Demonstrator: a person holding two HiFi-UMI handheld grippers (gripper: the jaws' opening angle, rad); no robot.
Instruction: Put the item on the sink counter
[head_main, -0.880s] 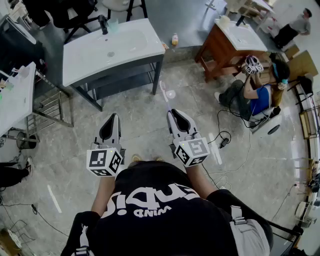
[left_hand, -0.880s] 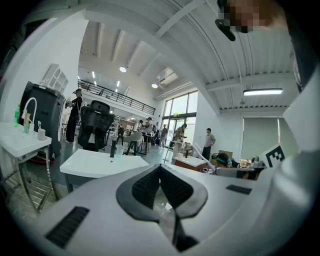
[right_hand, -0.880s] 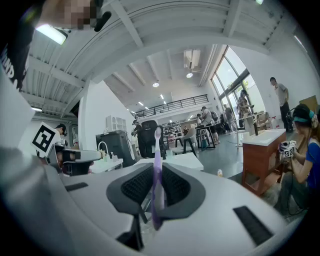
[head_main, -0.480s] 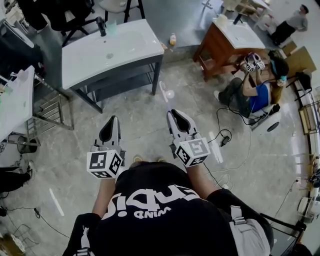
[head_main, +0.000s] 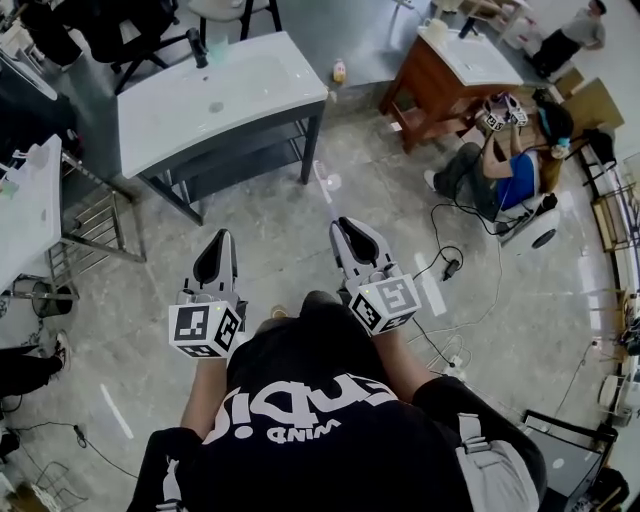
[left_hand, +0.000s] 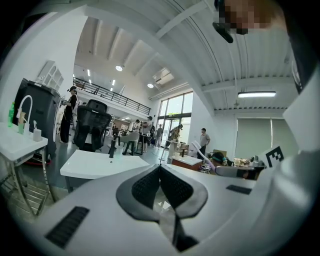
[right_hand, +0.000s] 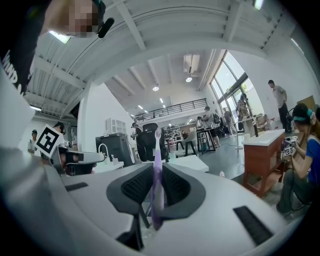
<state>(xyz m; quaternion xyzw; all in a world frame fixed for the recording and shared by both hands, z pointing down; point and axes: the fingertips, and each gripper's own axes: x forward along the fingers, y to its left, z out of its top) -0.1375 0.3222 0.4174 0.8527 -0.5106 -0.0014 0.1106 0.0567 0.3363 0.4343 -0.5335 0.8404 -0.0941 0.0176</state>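
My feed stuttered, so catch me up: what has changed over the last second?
The person's leg has swung forward under the grippers, and the sink counter has shifted slightly in the head view: a step, it seems. Nothing was taken hold of or let go. The right gripper stays shut on the purple toothbrush. The left gripper stays shut and empty. Both remain short of the counter.
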